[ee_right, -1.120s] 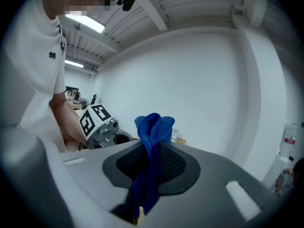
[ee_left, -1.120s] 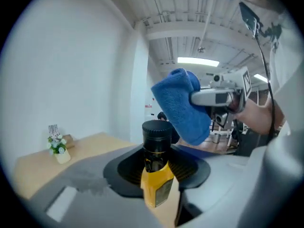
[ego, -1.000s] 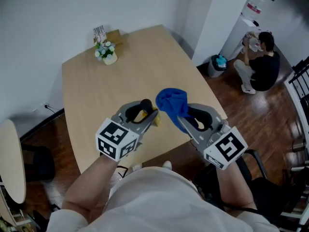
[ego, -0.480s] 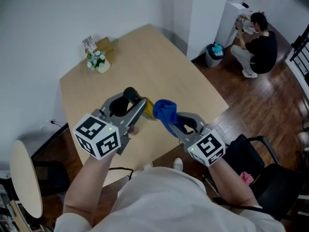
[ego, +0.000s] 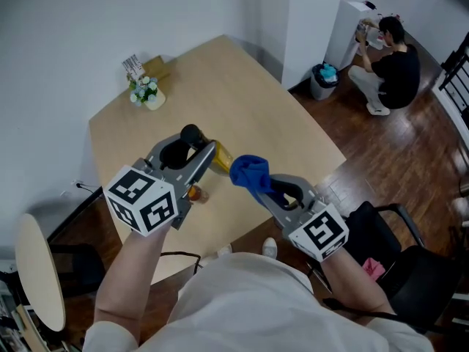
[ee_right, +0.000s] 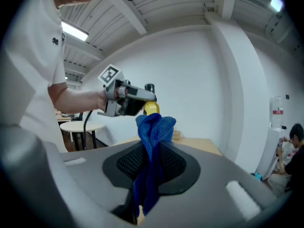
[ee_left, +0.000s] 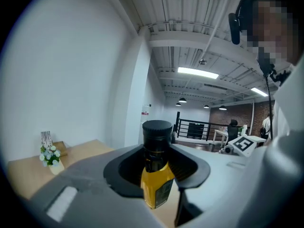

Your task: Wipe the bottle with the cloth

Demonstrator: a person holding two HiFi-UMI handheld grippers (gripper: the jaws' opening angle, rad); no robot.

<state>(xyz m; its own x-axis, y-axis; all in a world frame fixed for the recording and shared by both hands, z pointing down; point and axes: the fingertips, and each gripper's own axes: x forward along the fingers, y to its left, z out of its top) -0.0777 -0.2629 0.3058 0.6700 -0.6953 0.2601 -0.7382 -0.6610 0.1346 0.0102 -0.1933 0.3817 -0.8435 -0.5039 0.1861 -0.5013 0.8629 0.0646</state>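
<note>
A bottle (ego: 220,156) of yellow liquid with a black cap (ego: 192,133) is held above the wooden table (ego: 242,94). My left gripper (ego: 199,152) is shut on it just below the cap, which rises between the jaws in the left gripper view, over the yellow bottle (ee_left: 156,184). My right gripper (ego: 265,187) is shut on a bunched blue cloth (ego: 248,171). The cloth's top sits against the bottle's lower end. In the right gripper view the cloth (ee_right: 152,129) rises from the jaws just under the bottle (ee_right: 151,108).
A small pot of flowers (ego: 147,93) and a card holder (ego: 133,65) stand at the table's far corner. A person (ego: 392,57) crouches by a water dispenser (ego: 355,6) beside a bin (ego: 323,81). A black chair (ego: 388,248) is at the right, a round table (ego: 38,270) at the left.
Both grippers have drawn together: the bottle was lifted and turned so its cap points up-left, and the cloth came down against its lower end.
</note>
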